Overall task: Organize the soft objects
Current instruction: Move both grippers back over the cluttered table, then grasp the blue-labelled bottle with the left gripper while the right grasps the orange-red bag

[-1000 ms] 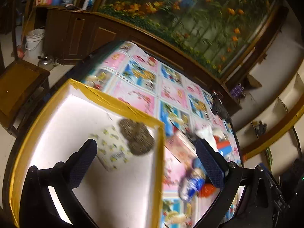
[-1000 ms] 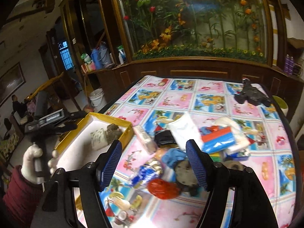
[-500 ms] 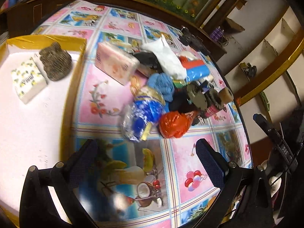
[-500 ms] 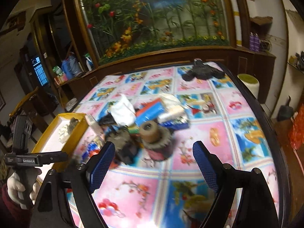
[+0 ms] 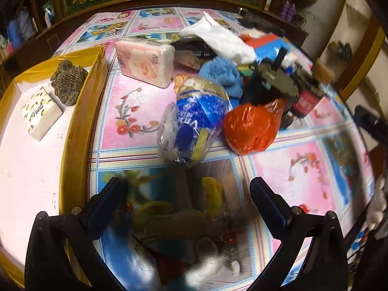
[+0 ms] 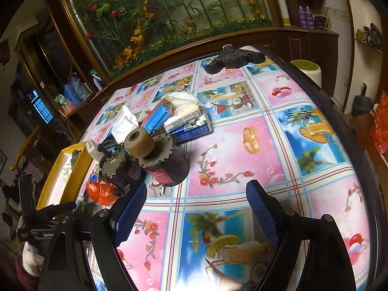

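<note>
Both tools hang spread and empty: left gripper (image 5: 184,191), right gripper (image 6: 196,194). A blue packet (image 5: 194,121) lies mid-frame; 2 soft items sit in the yellow tray (image 5: 75,131) at left.

This was a home living room: a large built-in aquarium (image 6: 169,12) filled the upper frame, behind a table (image 6: 278,145) under flowered oilcloth.
</note>
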The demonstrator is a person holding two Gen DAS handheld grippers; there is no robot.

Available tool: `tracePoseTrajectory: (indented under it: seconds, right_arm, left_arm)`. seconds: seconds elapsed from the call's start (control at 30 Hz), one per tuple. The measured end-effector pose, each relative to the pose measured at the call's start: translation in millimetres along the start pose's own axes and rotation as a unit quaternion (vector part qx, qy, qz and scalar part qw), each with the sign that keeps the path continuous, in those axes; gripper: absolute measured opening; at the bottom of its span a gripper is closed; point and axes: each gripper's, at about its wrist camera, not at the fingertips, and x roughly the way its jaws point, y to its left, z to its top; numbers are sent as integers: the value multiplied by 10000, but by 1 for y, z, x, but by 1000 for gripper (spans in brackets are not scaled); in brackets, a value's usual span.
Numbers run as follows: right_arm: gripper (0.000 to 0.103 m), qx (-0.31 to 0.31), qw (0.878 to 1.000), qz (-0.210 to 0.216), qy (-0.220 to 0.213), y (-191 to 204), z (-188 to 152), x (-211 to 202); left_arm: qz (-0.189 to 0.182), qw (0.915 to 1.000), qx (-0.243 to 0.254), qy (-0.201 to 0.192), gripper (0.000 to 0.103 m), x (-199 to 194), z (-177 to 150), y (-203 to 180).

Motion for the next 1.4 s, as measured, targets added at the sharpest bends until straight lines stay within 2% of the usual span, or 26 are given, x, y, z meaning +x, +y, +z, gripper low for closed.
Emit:
tracePoseTrajectory:
  seconds: [0.07,0.13,0.33,0.5,0.67,0.8,0.83,0.93,0.97,1.07,1.23,1.4]
  right_arm:
    - [84,-38,10000,23,20,2,2,5]
    - [84,-80,10000,33,28,5,3,8]
    - [84,-101,9999,78,71,12,2,21]
    - [85,-148,9998,119,101,16,1,27]
    - [85,-106,9997,159,183,17,1,38]
    - [85,-97,9994,219,253,20,-1,45]
    - [85,-97,9993,236,269,21,-1,46]
    - [85,-112,9990,314,307,25,-2,48]
    - [85,-120,9989,330,312,28,-2,49]
    - [85,-158,9986,390,332,35,-4,51]
    - [85,-288,9973,510,437,52,-10,56]
    - [85,-448,9949,677,596,71,-16,60]
  left_arm:
    - [305,9992,228,100,103,7,-3,-7]
    - [286,9993,233,31,103,6,-4,-6]
    - [103,9990,299,316,103,5,-2,-6]
    - [-473,9987,126,-124,97,-16,5,2]
    - [-167,9988,449,-116,96,-4,21,1]
    - [-95,9972,736,-74,82,4,33,-1]
    - [-119,9970,765,-70,76,5,35,0]
    - [-309,9970,705,111,47,14,42,3]
    - [-376,9969,675,160,43,17,43,3]
    - [-524,9959,728,77,42,15,38,0]
    - [-722,9930,930,113,41,-1,11,-9]
    - [-779,9942,714,176,42,-17,-11,-1]
